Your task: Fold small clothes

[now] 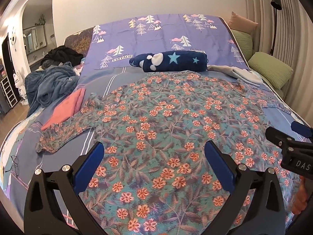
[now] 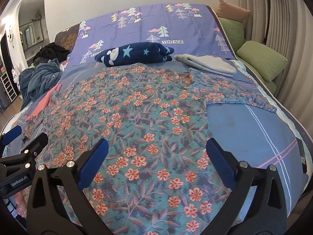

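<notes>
The floral top [image 1: 166,121] [image 2: 140,117], teal with orange flowers, lies spread flat on the bed [image 2: 244,133], sleeves out to both sides, neck toward the pillows [image 2: 260,58].

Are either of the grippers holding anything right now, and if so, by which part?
Nothing is held. The left gripper and right gripper are both open above the flat teal floral long-sleeved shirt.
</notes>
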Motion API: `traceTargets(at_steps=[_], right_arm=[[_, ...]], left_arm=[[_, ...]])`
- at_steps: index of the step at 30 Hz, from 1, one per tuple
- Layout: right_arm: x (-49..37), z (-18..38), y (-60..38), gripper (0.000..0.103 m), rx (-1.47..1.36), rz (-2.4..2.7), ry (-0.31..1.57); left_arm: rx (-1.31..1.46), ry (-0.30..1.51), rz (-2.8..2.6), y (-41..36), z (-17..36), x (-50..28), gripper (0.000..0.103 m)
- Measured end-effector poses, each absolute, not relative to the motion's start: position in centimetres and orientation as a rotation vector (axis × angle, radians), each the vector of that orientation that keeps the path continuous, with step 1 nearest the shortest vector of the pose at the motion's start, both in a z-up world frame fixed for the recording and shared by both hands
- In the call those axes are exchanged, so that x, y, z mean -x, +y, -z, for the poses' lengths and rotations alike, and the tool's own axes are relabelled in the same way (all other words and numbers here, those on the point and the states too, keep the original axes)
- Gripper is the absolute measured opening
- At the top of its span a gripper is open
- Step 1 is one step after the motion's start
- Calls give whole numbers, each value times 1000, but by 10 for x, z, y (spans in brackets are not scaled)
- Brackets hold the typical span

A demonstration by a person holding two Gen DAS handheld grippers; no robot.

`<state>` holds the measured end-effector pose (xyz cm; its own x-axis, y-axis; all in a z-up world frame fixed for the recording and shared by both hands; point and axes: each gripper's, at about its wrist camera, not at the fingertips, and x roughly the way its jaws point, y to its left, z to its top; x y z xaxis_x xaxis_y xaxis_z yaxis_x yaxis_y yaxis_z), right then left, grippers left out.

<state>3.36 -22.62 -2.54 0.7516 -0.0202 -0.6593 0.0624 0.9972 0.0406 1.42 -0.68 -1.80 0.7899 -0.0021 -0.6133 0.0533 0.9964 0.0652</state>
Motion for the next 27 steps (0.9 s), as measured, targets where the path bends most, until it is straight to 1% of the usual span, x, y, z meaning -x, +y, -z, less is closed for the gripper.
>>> traceTargets(at_steps=[11,27], right_arm=[[-48,38,-201,101,2,42,758],[-70,47,-182,101,20,50,799]], left_arm=[[-45,698,19,13,35,-27,102],[5,717,23,36,49,-41,102]])
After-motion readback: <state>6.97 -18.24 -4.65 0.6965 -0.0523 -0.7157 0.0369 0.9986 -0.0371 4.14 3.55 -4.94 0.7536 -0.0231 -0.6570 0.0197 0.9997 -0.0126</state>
